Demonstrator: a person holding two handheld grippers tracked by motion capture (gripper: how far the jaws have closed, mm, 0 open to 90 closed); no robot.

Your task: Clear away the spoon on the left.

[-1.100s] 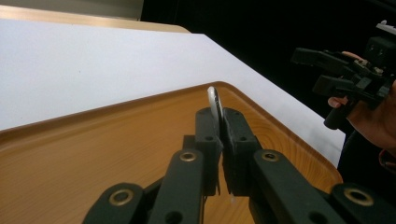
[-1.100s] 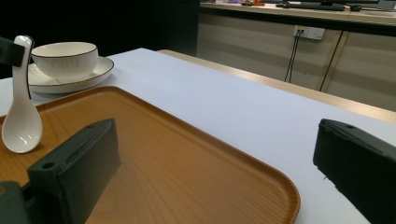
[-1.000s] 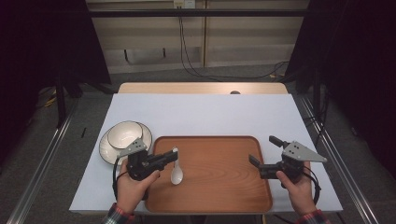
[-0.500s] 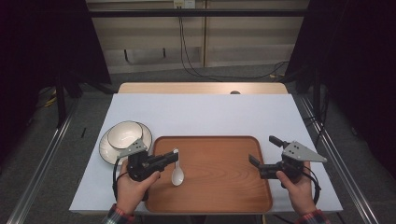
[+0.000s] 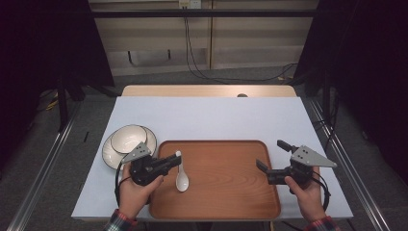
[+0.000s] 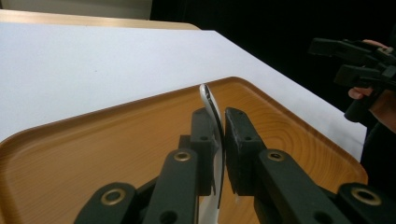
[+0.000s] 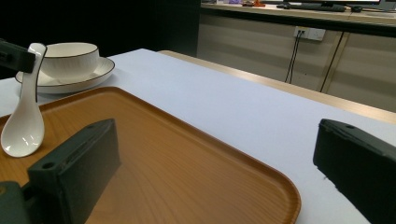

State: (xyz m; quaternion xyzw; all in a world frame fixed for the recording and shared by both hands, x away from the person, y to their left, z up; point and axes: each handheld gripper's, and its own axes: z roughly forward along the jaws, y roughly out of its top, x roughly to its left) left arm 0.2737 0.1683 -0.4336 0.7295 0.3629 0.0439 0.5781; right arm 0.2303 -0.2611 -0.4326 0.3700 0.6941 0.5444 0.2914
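Nearest the person, the left gripper (image 5: 172, 164) is seen with its jaws pressed together on the handle of a white spoon (image 5: 181, 179), the thin handle being pinched edge-on between the two pads in the left gripper view (image 6: 214, 135). The spoon's bowl rests low on the left part of the wooden tray (image 5: 226, 202), with the handle slanting up to the pads. The jaws have just been eased open a trifle, yet the handle is still held between them. At the same depth, on the other side of the tray, the right gripper (image 5: 271, 159) is held with its jaws spread wide and nothing between them; through them the spoon (image 7: 24, 121) can be seen standing against the tray.

The step in hand is judged to be the setting down of the spoon on the tray. For the next move, the jaws would need to be opened further so that the handle is let down gently, and the gripper then drawn back without the spoon being dragged.

Farther off, just beyond the tray's left corner, a bowl (image 5: 128, 138) is stacked on a plate (image 5: 109, 155) on the white table (image 5: 216, 115).

Against the earlier frames, little is altered: spoon, hands and dishes lie in the same places.
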